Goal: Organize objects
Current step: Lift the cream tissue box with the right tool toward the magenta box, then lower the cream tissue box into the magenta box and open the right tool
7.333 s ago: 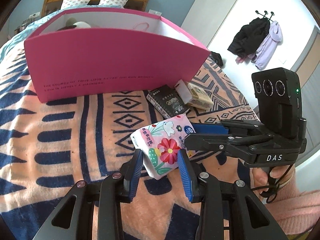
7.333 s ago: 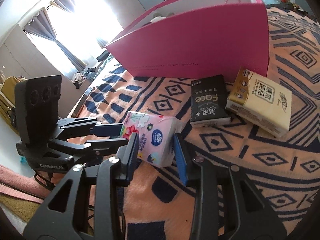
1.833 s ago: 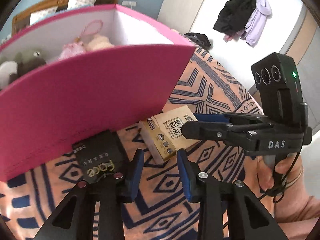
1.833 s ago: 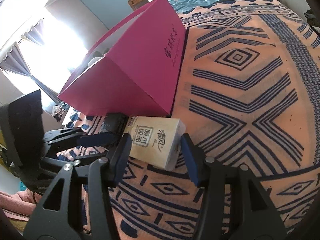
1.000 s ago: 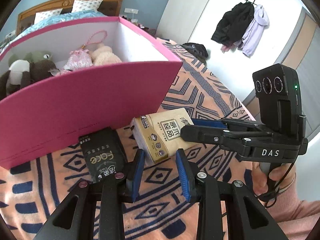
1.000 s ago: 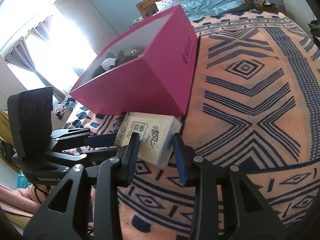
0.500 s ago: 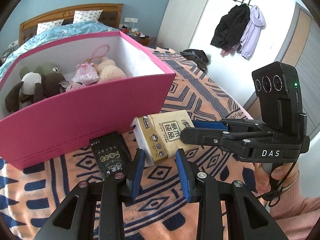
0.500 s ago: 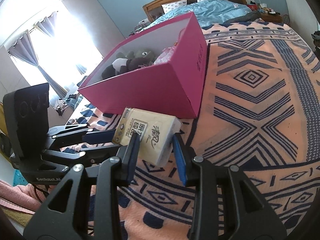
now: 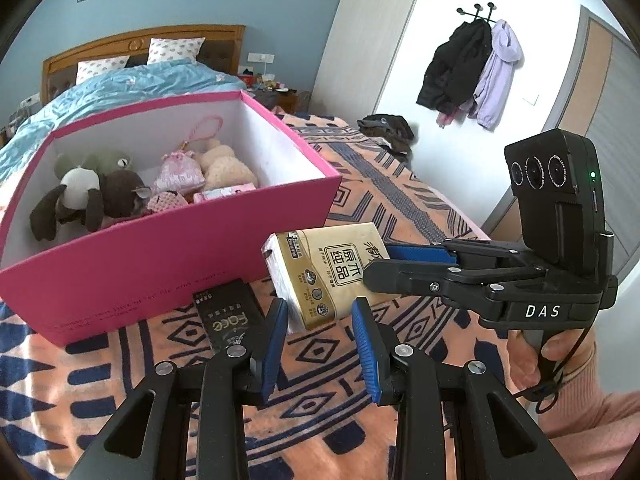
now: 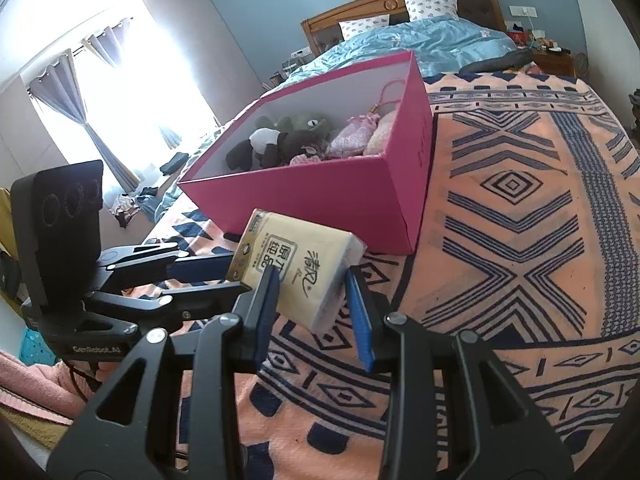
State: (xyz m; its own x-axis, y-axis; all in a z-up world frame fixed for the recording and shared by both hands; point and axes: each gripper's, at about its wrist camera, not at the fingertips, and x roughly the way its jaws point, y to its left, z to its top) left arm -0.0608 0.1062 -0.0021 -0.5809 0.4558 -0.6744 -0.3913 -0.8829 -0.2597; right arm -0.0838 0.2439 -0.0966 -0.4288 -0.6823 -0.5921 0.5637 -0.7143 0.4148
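Note:
A yellow-brown tissue pack (image 9: 328, 274) (image 10: 298, 268) is held in the air in front of the pink box (image 9: 168, 264) (image 10: 320, 196). My left gripper (image 9: 320, 320) and my right gripper (image 10: 312, 300) are both shut on it, one at each end, at right angles to each other. A black tissue pack (image 9: 226, 316) lies on the patterned blanket against the box's front wall. The box holds plush toys (image 9: 92, 192), a pink pouch (image 9: 180, 172) and a floral tissue pack (image 9: 224, 192).
The patterned orange and navy blanket (image 10: 520, 240) covers the bed around the box. A blue duvet (image 10: 420, 44) and wooden headboard (image 9: 136, 44) lie beyond. Coats (image 9: 472, 68) hang on the right wall. A curtained window (image 10: 120, 96) is at the left.
Both grippers have lifted the yellow-brown tissue pack off the blanket and raised it. The inside of the pink box has come into view. The floral pack held 7.3 s ago is now in the box.

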